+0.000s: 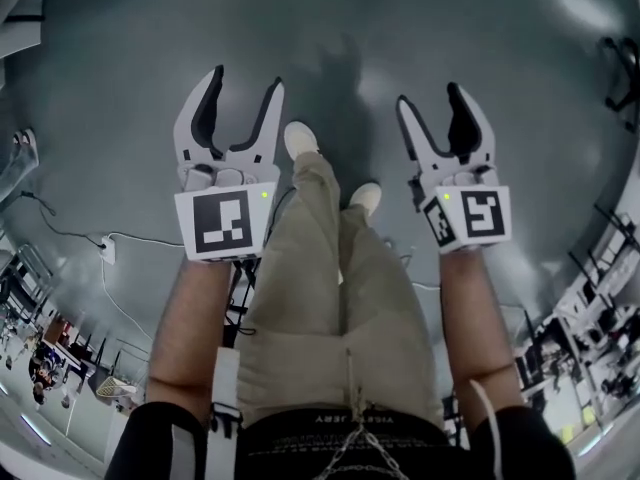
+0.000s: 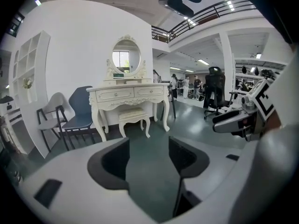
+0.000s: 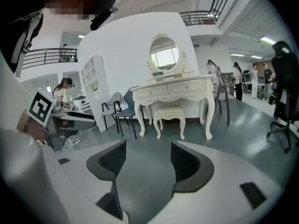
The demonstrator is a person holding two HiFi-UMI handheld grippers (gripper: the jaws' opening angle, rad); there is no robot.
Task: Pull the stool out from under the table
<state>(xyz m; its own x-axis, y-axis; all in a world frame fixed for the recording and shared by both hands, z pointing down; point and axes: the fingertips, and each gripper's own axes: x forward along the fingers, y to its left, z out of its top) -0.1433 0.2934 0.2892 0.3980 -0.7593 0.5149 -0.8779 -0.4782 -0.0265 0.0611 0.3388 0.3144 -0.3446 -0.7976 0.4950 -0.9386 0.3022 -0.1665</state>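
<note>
Two claws wide apart and empty, left claw (image 1: 247, 78), right claw (image 1: 430, 95); stool (image 2: 133, 115) beneath table (image 2: 128, 93).

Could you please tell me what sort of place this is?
Probably an open-plan lab or studio with a staged corner: a dressing table with a stool under it, an office chair, and a mezzanine railing.

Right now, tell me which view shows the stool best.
The right gripper view, narrowly: the stool sits near centre, well lit, whole under the table. The left gripper view shows the stool whole too, but dimmer and at an angle. The head view does not show it.
</note>
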